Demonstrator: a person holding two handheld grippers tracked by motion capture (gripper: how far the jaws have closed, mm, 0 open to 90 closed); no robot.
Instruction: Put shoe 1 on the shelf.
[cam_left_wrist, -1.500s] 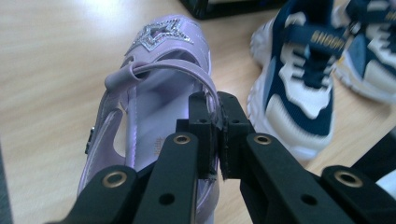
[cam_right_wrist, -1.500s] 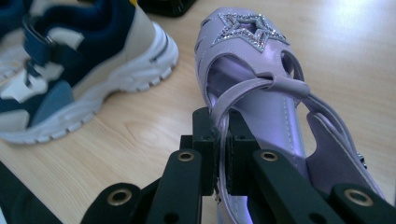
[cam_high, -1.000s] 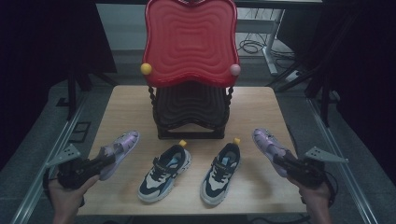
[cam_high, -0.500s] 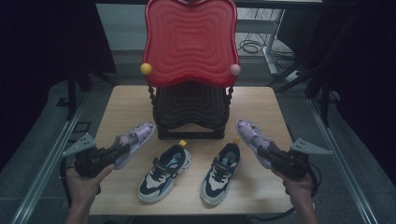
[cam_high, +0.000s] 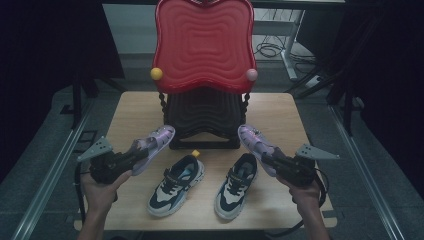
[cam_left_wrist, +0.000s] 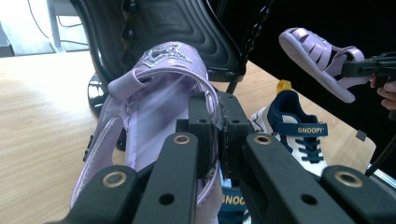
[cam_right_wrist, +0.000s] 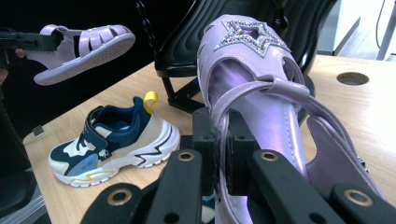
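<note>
Each gripper holds a purple sandal above a wooden table (cam_high: 280, 112). My left gripper (cam_high: 131, 156) is shut on the heel strap of the left purple sandal (cam_high: 152, 146) (cam_left_wrist: 149, 107), toe pointing at the black rack (cam_high: 204, 120). My right gripper (cam_high: 274, 161) is shut on the side strap of the right purple sandal (cam_high: 256, 140) (cam_right_wrist: 254, 88), which has a glitter star on its toe. Two navy and white sneakers lie on the table between them: the left sneaker (cam_high: 176, 184) (cam_right_wrist: 114, 142) and the right sneaker (cam_high: 236, 185) (cam_left_wrist: 299, 135).
A red wavy panel (cam_high: 204, 42) with a yellow ball (cam_high: 156, 73) and a pink ball (cam_high: 251, 75) stands on the black rack at the table's back. Dark floor and metal rails surround the table. A round hole (cam_right_wrist: 352, 78) is in the tabletop.
Both hands have carried their sandals inward and away from me, from the table's outer edges toward the foot of the black rack. The sneakers have stayed put.
</note>
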